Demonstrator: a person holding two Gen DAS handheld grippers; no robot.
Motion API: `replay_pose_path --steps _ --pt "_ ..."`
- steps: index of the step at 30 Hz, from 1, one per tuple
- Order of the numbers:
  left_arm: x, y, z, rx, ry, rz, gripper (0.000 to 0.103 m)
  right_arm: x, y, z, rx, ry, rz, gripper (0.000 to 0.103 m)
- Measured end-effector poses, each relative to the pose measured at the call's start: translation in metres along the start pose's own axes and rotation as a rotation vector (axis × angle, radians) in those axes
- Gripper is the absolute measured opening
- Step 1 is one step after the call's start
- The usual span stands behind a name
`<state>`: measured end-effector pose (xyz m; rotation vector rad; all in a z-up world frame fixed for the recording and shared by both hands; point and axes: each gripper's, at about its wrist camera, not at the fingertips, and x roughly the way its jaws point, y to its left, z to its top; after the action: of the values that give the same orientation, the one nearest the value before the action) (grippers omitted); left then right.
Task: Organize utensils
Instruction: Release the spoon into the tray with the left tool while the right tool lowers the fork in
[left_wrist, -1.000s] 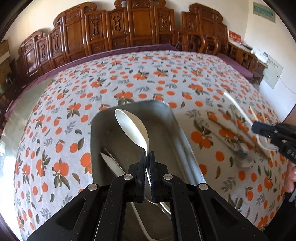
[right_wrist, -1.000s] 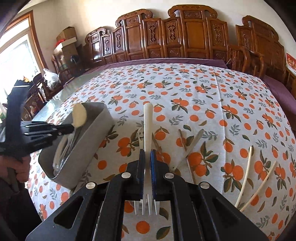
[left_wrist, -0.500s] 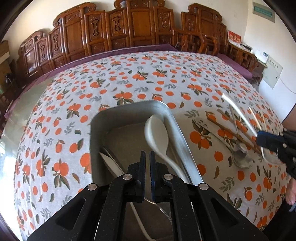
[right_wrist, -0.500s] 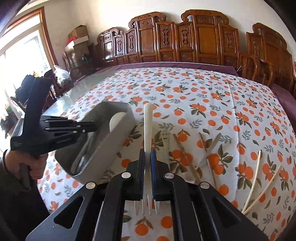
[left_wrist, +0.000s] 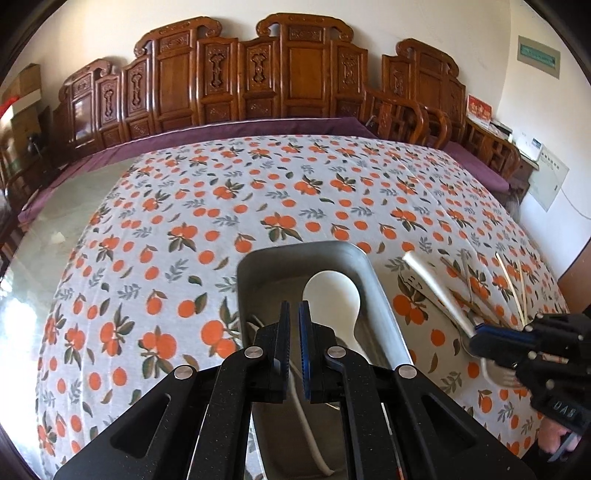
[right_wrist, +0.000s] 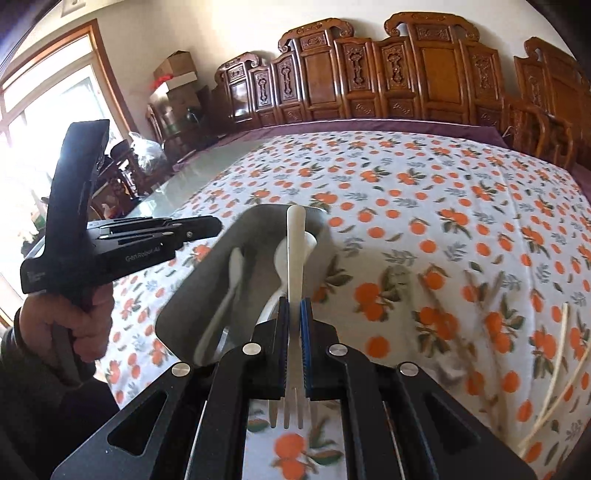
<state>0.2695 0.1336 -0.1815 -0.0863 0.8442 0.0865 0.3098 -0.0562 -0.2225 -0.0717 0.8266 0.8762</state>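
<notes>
R gripper (right_wrist: 294, 339) jaws clamped on fork (right_wrist: 294, 258), mid-frame over tray (right_wrist: 192, 306); L gripper (left_wrist: 294, 332) jaws together, empty. Risk: I release early, fork hits rim, bounces onto table.

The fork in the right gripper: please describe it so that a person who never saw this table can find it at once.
Start at the metal tray on the orange-print tablecloth. Just in front of it, the right gripper is shut on the fork, white handle pointing over the tray, metal tines toward the camera. Unlike the white spoon in the tray and the chopsticks on the cloth, it has tines and is held in the air.
</notes>
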Motion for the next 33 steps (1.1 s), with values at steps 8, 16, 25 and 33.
replay_pose_path --steps 8,16,25,33 --pt "-0.004 0.015 0.001 -0.012 -0.01 0.031 0.013 0.03 0.032 0.015 -0.017 0.012 0.036 0.008" --pt "-0.006 0.029 0.001 -0.041 -0.013 0.04 0.014 0.065 0.043 0.017 -0.003 0.054 0.018 0.008" --pt "-0.008 0.03 0.001 -0.047 -0.02 0.043 0.014 0.083 0.045 0.017 0.012 0.064 0.042 0.011" --pt "-0.01 0.024 0.002 -0.042 -0.026 0.027 0.014 0.06 0.031 0.016 0.001 0.033 0.03 0.011"
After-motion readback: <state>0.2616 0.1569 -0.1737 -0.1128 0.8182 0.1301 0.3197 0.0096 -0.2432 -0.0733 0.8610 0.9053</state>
